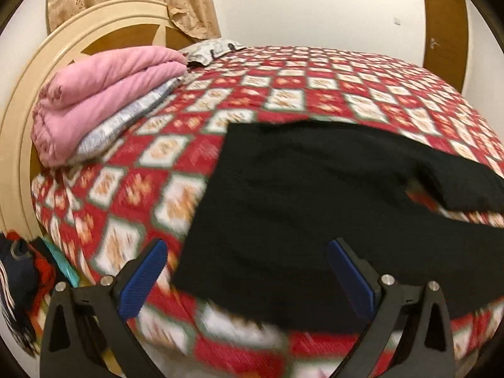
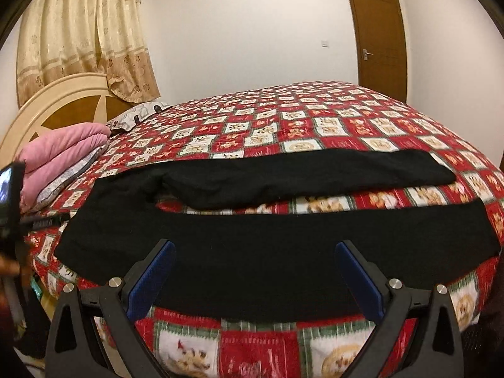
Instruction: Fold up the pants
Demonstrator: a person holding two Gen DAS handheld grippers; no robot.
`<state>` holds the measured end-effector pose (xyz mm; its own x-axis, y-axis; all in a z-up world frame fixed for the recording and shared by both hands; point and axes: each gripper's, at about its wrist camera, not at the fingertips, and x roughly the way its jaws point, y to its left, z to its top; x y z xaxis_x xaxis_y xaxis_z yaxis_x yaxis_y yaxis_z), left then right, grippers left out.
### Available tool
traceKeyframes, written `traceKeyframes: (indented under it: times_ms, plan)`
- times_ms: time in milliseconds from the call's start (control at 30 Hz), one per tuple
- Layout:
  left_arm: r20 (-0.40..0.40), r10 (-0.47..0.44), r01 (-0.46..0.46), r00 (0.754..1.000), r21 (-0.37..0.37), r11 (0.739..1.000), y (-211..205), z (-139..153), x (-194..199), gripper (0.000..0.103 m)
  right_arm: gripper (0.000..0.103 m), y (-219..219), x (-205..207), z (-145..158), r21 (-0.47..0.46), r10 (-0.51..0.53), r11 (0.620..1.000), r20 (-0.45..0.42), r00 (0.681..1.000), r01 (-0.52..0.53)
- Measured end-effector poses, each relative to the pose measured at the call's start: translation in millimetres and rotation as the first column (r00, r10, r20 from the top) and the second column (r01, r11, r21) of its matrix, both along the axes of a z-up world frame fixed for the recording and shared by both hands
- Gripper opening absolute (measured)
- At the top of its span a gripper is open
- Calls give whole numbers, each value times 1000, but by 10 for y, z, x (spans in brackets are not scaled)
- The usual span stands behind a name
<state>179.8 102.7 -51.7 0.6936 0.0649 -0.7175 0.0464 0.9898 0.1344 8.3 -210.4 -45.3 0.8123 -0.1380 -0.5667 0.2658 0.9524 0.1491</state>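
Black pants (image 2: 252, 252) lie spread flat on the red patterned bedspread (image 2: 283, 119), waist to the left and both legs running right with a gap between them. In the left wrist view the pants (image 1: 315, 204) show their waist end. My left gripper (image 1: 247, 249) is open and empty, hovering just above the waist's near corner. My right gripper (image 2: 255, 249) is open and empty, hovering over the near leg by the bed's front edge. The left gripper's body shows at the left edge of the right wrist view (image 2: 11, 195).
A folded pink blanket (image 1: 104, 100) on a pale quilt lies by the round headboard (image 1: 19, 132) at the left. A pillow (image 2: 138, 115) lies behind it. Curtains (image 2: 78, 31) hang at the back left, a brown door (image 2: 379, 41) at the right. Clothes (image 1: 22, 283) lie beside the bed.
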Motion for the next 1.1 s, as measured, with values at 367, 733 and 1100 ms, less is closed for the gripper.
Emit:
traceKeyframes:
  times_ms: [367,733,1100]
  plan:
    - [-118,-7,4,993,-27,1000,172,-199,1577,93,100,80,608,-53,-16,98,995,-76,992,-100]
    - [-181,-88,62,980,-145,988,225,-568,1925,87,74,-408,1501,-40,77,208,977,-151,966,-198]
    - [-160,-121,96,980,-159,983,236,-554,1975,74,74,-670,3113,-477,11,355,926,-362,862,-377]
